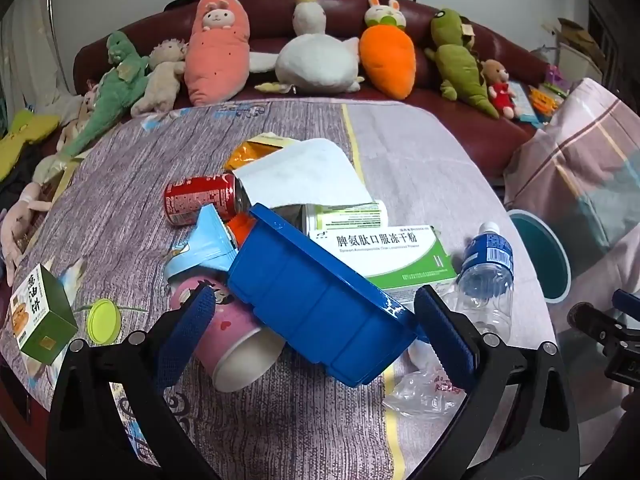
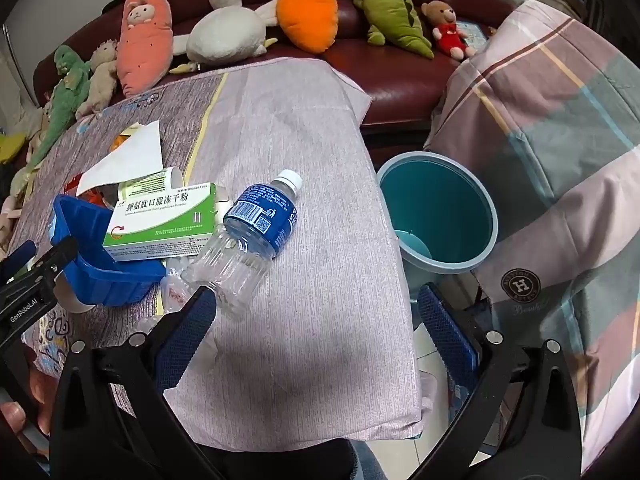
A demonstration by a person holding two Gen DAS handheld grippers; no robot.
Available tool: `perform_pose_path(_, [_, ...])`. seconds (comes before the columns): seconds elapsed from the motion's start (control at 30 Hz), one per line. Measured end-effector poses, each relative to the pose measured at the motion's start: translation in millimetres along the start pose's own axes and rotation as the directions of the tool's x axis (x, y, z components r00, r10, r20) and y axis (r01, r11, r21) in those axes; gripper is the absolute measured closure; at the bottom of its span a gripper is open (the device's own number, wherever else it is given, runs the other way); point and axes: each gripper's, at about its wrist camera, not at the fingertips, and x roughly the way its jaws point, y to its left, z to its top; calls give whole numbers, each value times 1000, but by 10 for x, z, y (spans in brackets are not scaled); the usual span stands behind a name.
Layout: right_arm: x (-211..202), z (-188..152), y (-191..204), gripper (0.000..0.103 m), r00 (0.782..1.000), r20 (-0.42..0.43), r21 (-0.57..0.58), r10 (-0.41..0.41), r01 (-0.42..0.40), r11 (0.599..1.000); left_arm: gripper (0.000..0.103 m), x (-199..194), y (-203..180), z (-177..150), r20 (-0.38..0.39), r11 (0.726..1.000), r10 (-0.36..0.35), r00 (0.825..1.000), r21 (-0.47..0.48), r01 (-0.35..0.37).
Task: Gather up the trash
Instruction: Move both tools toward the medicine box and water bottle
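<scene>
Left wrist view looks down on a heap of rubbish bunched in the middle of the worktop [image 1: 420, 152], which is draped in a purple-grey cloth; judging by the task, it sits piled there so it can be cleared item by item. The left gripper [image 1: 316, 340] has its jaws spread wide and empty, with the blue plastic tray [image 1: 320, 300] lying tilted between and just beyond them, propped on a pink paper cup [image 1: 232, 336]; nothing is pinched. Behind the tray lie a red drinks can [image 1: 200, 198] on its side, a sheet of white paper [image 1: 300, 174] and a white and green medicine box [image 1: 384, 256] printed in Chinese with "Spleen Aminopeptide Oral Lyophilized Powder" underneath. At the near left stands a small green carton [image 1: 40, 320] with Chinese characters, beside a yellow-green lid [image 1: 103, 320].

From the right wrist, the right gripper [image 2: 316, 320] also has its jaws wide with nothing in them, poised over the near edge of the worktop. A clear water bottle [image 2: 248, 240] with a blue label and barcode lies just beyond its left jaw. The teal bin [image 2: 440, 220] stands on the floor at the right, close against the worktop edge, presumably so the trash can be dropped straight in; a plaid quilt [image 2: 560, 140] beside it carries a round "H" logo. The other gripper's body, at far left, reads "GenRobot.AI"
</scene>
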Motion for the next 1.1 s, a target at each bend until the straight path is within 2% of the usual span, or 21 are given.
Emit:
perform_pose_path(0.53, [48,-16,-39,6,1000,-7,13,-7,7,1000,3,15,-56,-1,-2,1000,-9,1000,-18,9])
perform_pose_path(1.1, [84,21,-75,6,1000,-5,19,0,0,1000,3,-6,95,25,-1,999,-24,1000,-26,24])
